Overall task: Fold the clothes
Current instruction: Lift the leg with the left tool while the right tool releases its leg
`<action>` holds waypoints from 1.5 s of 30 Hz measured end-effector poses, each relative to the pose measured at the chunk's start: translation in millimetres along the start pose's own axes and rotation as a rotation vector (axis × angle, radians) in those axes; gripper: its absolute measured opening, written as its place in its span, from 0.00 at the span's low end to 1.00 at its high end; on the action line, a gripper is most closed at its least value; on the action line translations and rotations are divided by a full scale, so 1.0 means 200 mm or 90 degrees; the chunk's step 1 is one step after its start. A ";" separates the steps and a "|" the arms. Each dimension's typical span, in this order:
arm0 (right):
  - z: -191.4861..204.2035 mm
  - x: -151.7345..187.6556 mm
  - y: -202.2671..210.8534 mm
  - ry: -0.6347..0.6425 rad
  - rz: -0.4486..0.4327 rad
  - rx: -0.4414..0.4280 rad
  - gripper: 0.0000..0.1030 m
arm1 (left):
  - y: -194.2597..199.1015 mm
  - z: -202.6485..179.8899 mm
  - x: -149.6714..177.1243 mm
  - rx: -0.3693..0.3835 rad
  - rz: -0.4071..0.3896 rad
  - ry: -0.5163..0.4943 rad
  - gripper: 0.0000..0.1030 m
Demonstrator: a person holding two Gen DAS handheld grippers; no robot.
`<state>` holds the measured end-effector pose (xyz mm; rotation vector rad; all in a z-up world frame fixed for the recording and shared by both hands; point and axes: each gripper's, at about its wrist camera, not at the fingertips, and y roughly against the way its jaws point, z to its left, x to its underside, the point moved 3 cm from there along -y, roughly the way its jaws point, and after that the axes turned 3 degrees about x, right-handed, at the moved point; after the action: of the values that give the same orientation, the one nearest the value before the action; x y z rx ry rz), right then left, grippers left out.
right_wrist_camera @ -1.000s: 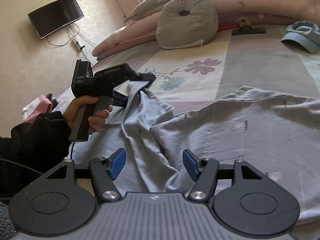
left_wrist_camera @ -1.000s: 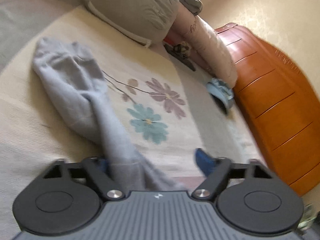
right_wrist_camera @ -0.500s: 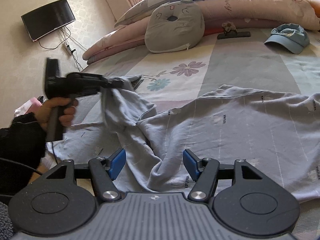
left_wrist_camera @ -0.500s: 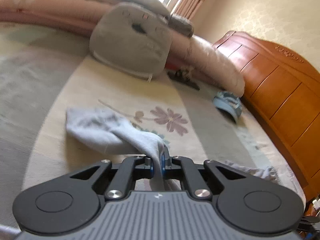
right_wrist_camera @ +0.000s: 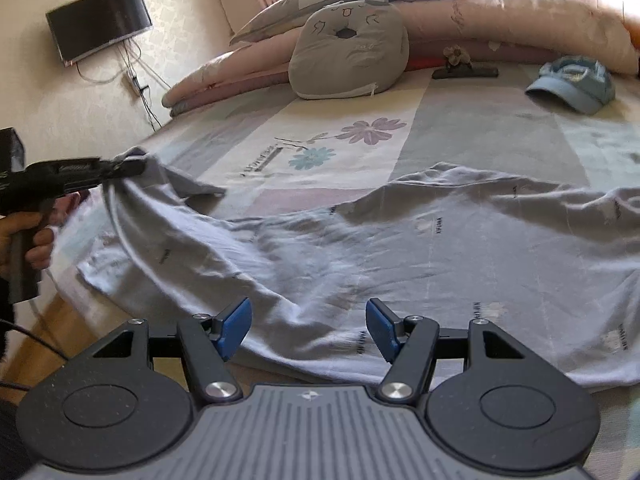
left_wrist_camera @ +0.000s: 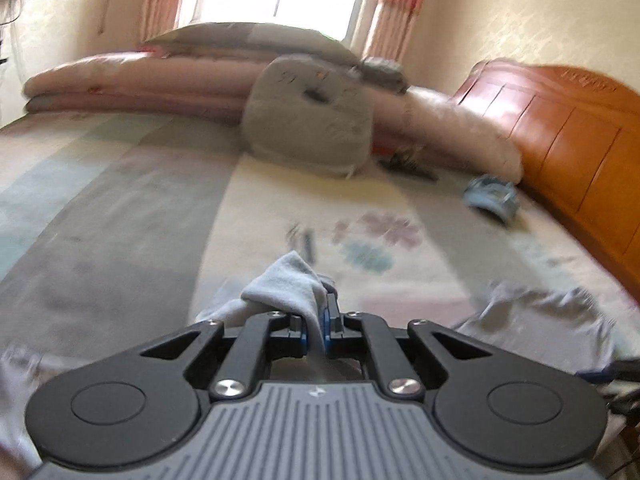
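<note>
Left tool (left_wrist_camera: 316,322) has clamped the shirt's (right_wrist_camera: 400,248) sleeve (left_wrist_camera: 280,280) and lifted it off the bed (right_wrist_camera: 460,120) toward 9 o'clock, starting a fold; right tool (right_wrist_camera: 308,324) hangs released over the hem.

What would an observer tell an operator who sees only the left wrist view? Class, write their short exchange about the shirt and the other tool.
Operator: My left tool is shut on a fold of the shirt. How does the rest lie?
Observer: It lies spread across the bed, with one end raised in your tool.
Operator: And the right tool?
Observer: The right tool hangs open over the shirt's near edge, holding nothing.
</note>
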<state>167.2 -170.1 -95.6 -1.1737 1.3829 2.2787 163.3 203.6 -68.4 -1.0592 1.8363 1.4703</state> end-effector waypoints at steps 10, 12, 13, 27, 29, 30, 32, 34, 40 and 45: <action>0.05 0.08 -0.07 0.135 0.045 0.066 0.46 | 0.06 0.11 0.16 -0.029 0.017 0.062 0.05; 0.05 0.09 -0.08 0.145 0.050 0.070 0.42 | 0.05 0.13 0.17 -0.030 0.020 0.063 0.05; 0.05 0.10 -0.10 0.154 0.057 0.076 0.41 | 0.04 0.14 0.18 -0.032 0.025 0.063 0.05; 0.04 -0.02 -0.09 0.187 0.054 0.059 0.41 | 0.12 0.30 0.24 -0.092 0.102 0.082 0.27; 0.05 -0.10 -0.11 0.196 0.042 0.036 0.41 | 0.14 0.31 0.21 -0.097 0.102 0.079 0.28; 0.07 -0.15 -0.13 0.204 0.037 0.024 0.41 | 0.14 0.30 0.19 -0.096 0.101 0.072 0.28; 0.11 -0.23 -0.18 0.225 0.026 -0.002 0.41 | 0.15 0.26 0.16 -0.089 0.099 0.056 0.32; 0.15 -0.33 -0.26 0.245 0.025 -0.034 0.41 | 0.14 0.22 0.13 -0.080 0.102 0.036 0.37; 0.31 -0.49 -0.61 0.286 0.076 -0.148 0.41 | 0.13 0.08 0.09 -0.057 0.116 -0.028 0.44; 0.46 -0.48 -0.80 0.361 0.121 -0.203 0.40 | 0.12 0.02 0.14 -0.068 0.136 -0.064 0.45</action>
<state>270.8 9.3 -107.3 -1.9893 1.3745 2.4748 128.7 203.8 -79.7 -0.8412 1.8626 1.7291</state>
